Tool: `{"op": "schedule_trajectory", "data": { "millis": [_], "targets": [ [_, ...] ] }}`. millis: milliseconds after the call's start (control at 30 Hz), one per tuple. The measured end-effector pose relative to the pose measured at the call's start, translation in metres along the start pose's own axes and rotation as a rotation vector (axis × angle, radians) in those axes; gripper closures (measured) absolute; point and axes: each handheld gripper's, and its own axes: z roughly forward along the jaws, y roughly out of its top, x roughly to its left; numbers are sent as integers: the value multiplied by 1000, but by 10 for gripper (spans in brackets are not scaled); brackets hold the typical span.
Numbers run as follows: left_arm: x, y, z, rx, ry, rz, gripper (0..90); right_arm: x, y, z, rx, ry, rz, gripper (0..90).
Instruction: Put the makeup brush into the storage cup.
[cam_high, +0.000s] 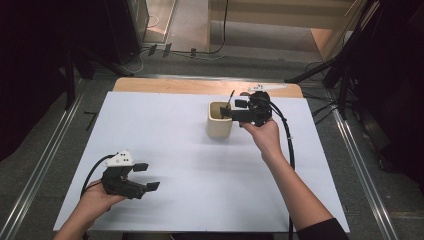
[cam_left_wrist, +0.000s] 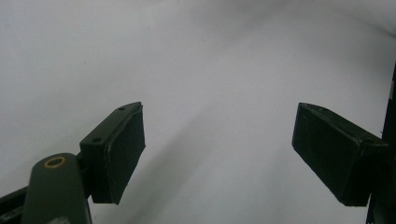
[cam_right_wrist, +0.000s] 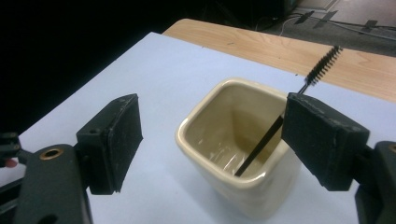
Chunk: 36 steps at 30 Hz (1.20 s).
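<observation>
**A:** Where do things stand?

**Me:** My right hand-held gripper (cam_right_wrist: 210, 140) is open, jaws wide, with nothing pressed between the pads. The little black brush (cam_right_wrist: 285, 116) stands tilted inside the cream cup (cam_right_wrist: 224, 158), handle end down on the bottom, bristle tip poking out over the far rim. From the high view the cup (cam_high: 219, 125) sits toward the far side of the white tabletop (cam_high: 200, 165), and my right hand-held gripper (cam_high: 232, 111) hovers just at its rim.

**A:** And the other hand?

**Me:** My left hand-held gripper (cam_high: 147, 176) is low near my edge of the tabletop, well apart from the cup, jaws spread and empty.

**A:** So what makes this step go well?

**Me:** I'd judge the brush is delivered, so the job is to back out cleanly. One pad sits very close to the brush stem, so I should keep the jaws wide and lift up and away rather than sweep sideways; a nudge could flick the brush out or tip the cup. The brush leans loosely, so slow is better.
</observation>
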Motion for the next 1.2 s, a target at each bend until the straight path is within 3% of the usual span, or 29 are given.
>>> {"op": "schedule_trajectory", "data": {
  "millis": [400,733,1200],
  "targets": [
    [0,0,0,10,1,-4,175,6,-21,-8,67,9,-25,138],
    [1,0,1,1,-3,-6,175,15,-40,-11,80,42,-62,57],
    [2,0,1,0,-8,-9,175,28,-69,-12,114,88,-83,59]
  ]
}}
